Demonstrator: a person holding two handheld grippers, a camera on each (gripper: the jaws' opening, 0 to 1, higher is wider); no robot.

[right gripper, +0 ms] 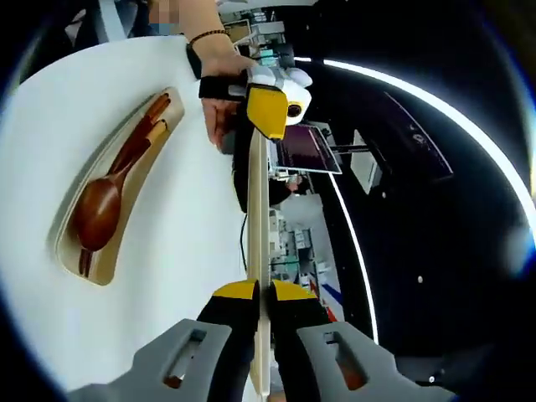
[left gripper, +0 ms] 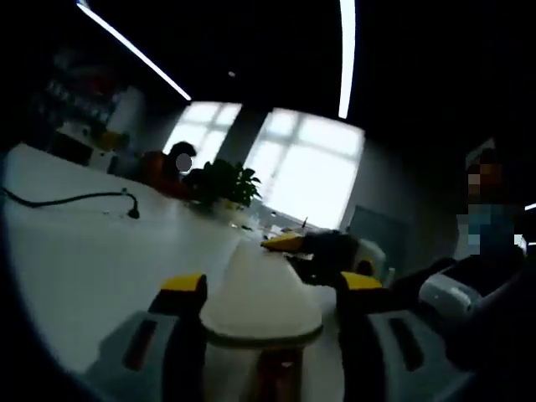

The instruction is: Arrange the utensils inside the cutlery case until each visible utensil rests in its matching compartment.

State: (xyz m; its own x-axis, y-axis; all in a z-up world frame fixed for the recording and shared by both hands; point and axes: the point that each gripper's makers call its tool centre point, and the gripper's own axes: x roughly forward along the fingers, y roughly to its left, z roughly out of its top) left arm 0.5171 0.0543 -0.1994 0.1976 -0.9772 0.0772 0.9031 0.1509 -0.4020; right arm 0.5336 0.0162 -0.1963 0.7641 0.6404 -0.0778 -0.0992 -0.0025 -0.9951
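The cutlery case [right gripper: 126, 180] lies open on the white table [right gripper: 167, 276] in my right gripper view: one long beige tray, and inside it I count one dark wooden spoon [right gripper: 105, 201] and what looks like one pair of reddish-brown chopsticks [right gripper: 138, 138] alongside its handle. I cannot tell whether a divider separates them. Well apart from the tray, my right gripper [right gripper: 261, 306] has its yellow-tipped jaws pressed onto the thin edge of one flat pale lid [right gripper: 258, 251], which stands on edge and runs away from me. At its far end the left gripper [right gripper: 270, 105], with a yellow jaw and white body, grips the same lid, with a person's hand [right gripper: 219, 92] and dark wristband behind it.

My left gripper view looks along the lid's broad face instead: the lid [left gripper: 261, 293] is a rounded pale slab, and my left gripper [left gripper: 272, 289] pinches it between its jaws. Opposite, I see the right gripper [left gripper: 322, 247] at the far end of it. This view also gives me one black cable [left gripper: 75, 199] on the table [left gripper: 84, 268], one potted plant [left gripper: 224, 182] and bright windows [left gripper: 310, 163]
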